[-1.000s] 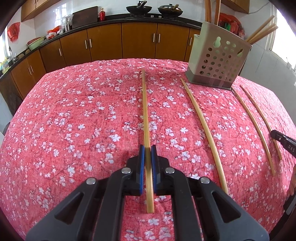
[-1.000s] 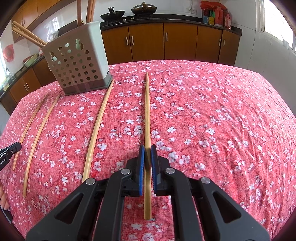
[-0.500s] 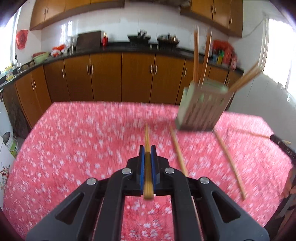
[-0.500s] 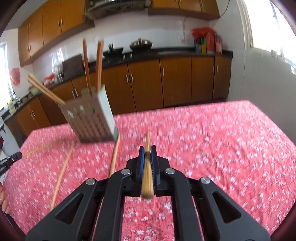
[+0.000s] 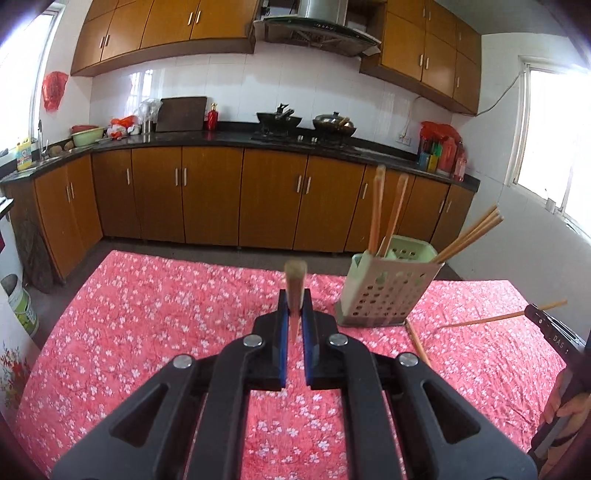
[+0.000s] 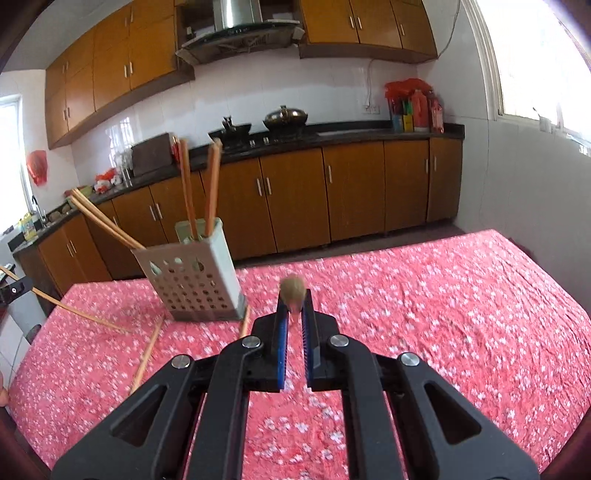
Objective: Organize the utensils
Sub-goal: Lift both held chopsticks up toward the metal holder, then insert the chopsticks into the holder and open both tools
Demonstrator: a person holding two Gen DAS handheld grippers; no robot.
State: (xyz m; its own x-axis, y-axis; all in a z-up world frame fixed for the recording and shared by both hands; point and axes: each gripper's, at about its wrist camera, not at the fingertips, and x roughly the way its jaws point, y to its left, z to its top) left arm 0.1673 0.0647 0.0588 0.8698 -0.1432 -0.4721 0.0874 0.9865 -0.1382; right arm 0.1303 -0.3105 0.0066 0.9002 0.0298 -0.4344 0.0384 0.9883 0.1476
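Black tongs [image 5: 546,320] ("DAS" lettering) beside holder [image 5: 384,291]

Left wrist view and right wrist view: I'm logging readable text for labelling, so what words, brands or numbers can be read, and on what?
"DAS": white letters on the black right gripper, cut off at the left wrist view's right edge.
Yellow bottle by the sink: label too small to read.
Colourful bottles and packets on the dark counter: print too blurred to read.
Steel range hood: front marking unreadable.
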